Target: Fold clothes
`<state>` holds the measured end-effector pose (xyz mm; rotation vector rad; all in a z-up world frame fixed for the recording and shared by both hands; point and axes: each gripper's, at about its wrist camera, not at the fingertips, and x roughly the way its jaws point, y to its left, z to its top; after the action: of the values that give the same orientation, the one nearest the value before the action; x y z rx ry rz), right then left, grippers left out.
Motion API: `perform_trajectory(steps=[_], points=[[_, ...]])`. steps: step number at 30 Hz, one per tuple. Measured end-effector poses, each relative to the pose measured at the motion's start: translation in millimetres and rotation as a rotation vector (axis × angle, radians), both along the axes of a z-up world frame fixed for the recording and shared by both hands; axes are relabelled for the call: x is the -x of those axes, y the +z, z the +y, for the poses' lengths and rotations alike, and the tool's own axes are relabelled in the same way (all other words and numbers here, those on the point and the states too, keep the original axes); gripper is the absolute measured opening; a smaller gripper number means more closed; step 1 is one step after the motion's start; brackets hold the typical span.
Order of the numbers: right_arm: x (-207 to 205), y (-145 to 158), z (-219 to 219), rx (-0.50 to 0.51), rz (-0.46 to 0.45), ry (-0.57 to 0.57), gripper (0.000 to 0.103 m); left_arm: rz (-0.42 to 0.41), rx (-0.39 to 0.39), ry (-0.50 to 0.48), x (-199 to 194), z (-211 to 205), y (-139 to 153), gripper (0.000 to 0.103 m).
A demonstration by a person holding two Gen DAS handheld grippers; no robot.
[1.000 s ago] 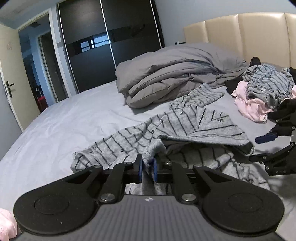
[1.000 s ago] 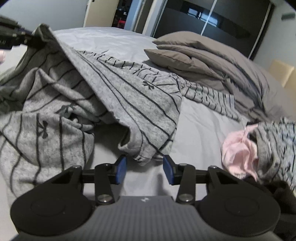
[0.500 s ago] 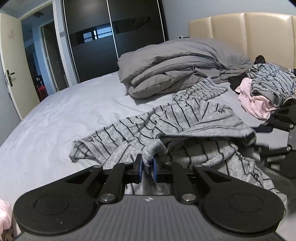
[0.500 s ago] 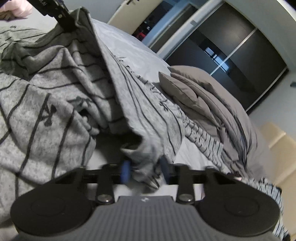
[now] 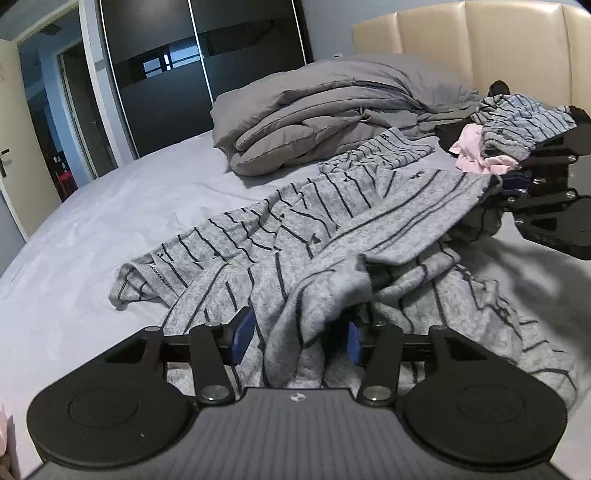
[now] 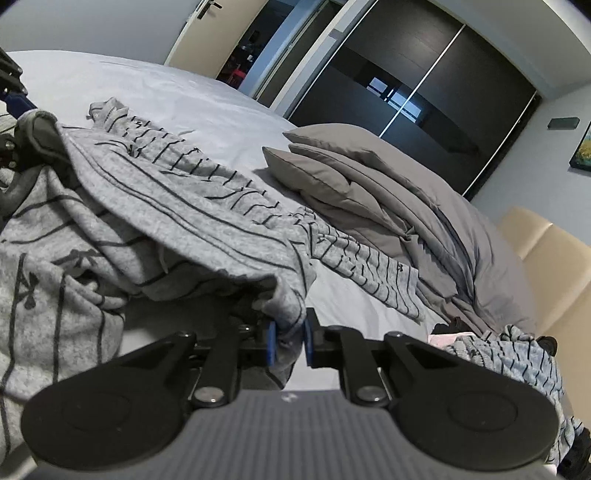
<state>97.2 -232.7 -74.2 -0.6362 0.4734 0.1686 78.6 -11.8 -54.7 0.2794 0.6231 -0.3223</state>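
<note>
The left claw (image 5: 295, 338) stands with its blue pads spread apart, a fold of the grey striped garment (image 5: 332, 229) draped loosely between them but not pinched. The right claw (image 6: 289, 341) is clamped on a bunched edge of that same garment, lifting it off the bed (image 5: 122, 206) (the cloth hangs stretched between the 2 tools). The rest of the garment sprawls across the pale sheet. Beyond it lies a folded grey duvet (image 5: 325, 107), and beside that a heap of clothes (image 5: 517, 125), pink and striped, near the beige headboard (image 5: 480, 33).
</note>
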Motion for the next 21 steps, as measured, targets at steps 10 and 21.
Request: perform_trajectory(steps=[10,21], points=[[5.9,41.3,0.5,-0.052,-0.092,-0.041,0.012,-0.090,0.035,0.031,6.4,10.5,34.3,0.005],[52.1,196.0,5.6,-0.227,-0.422,-0.069,0.010,-0.368,0.121,0.046,65.6,39.9,187.8,0.004]])
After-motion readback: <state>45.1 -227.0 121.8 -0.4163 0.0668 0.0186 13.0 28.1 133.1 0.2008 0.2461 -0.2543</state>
